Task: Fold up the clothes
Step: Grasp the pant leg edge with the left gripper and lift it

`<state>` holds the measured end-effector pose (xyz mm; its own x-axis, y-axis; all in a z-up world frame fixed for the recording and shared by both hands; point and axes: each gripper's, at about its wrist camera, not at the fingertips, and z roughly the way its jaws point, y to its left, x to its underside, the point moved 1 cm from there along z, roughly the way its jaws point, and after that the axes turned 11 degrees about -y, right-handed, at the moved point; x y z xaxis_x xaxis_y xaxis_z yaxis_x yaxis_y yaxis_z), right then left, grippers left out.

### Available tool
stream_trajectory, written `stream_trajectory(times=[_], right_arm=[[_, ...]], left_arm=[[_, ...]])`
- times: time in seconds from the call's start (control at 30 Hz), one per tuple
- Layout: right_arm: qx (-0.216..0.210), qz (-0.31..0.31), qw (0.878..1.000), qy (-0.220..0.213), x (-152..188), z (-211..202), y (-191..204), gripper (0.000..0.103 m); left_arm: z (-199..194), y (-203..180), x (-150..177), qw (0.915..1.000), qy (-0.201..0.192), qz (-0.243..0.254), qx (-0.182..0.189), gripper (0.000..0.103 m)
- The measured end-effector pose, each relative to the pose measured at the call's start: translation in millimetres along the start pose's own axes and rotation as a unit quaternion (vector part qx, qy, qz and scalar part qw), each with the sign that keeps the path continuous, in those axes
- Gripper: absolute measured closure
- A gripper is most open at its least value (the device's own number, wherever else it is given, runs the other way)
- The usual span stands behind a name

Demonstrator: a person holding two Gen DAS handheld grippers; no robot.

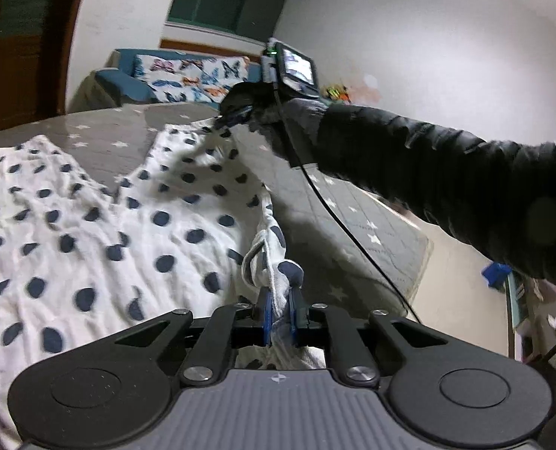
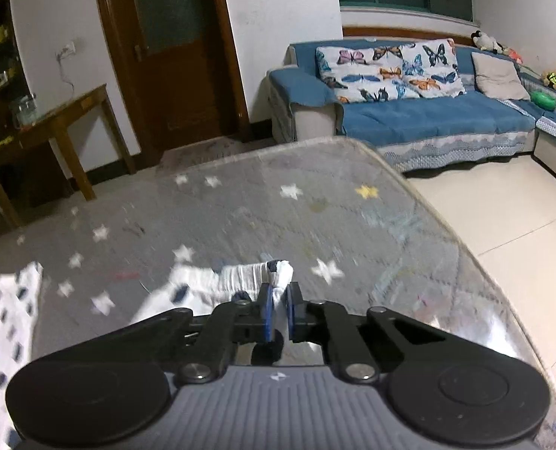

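Nearest the left wrist camera, the left gripper (image 1: 279,313) has its blue pads (image 1: 265,313) pinched tight on a bunched edge of the polka-dot garment (image 1: 101,225), a white cloth with dark blue spots. The fabric squeezes up between the jaws in a twisted rope and runs away from the lens toward the far side of the table. The gripper angles downward over the cloth.

The rest of the garment lies rumpled across the grey star-printed tablecloth (image 1: 101,131), spreading to the left of the view, with one taut ridge rising from the left gripper to the right gripper (image 1: 233,118). That one, seen from the left camera, is closed on the far corner of the same cloth. A person's arm in a dark padded sleeve (image 1: 447,183) reaches in from the right edge, stretched nearly straight across the table, the gloved hand (image 1: 278,127) wrapped around the gripper's handle and a cable hanging below the wrist.

From the right wrist camera, the right gripper (image 2: 280,313) tilts down at the tablecloth (image 2: 315,206), its jaws clamped on a small white fold of the garment (image 2: 255,275). Beyond the table stands a blue sofa (image 2: 428,120) with butterfly cushions.
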<state>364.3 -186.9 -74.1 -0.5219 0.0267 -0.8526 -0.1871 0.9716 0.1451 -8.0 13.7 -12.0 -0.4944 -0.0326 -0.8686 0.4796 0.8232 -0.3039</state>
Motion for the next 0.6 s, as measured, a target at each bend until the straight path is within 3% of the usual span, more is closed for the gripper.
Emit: stream_trajectory(times=[0.33,0.6], right_arm=[[-0.042,-0.018,0.998,-0.032,-47.7,-2.7,92.2,0.097],[-0.092,-0.055,0.994,-0.033,-52.5,18.0,196.9,0.097]], left_arm=[[-64.0,30.1,-2.8,0.9951,-0.061,-0.050,-0.060,0.094],[-109.9,48.4,2.0,0.9863,-0.090,-0.078,-0.114,0.094]])
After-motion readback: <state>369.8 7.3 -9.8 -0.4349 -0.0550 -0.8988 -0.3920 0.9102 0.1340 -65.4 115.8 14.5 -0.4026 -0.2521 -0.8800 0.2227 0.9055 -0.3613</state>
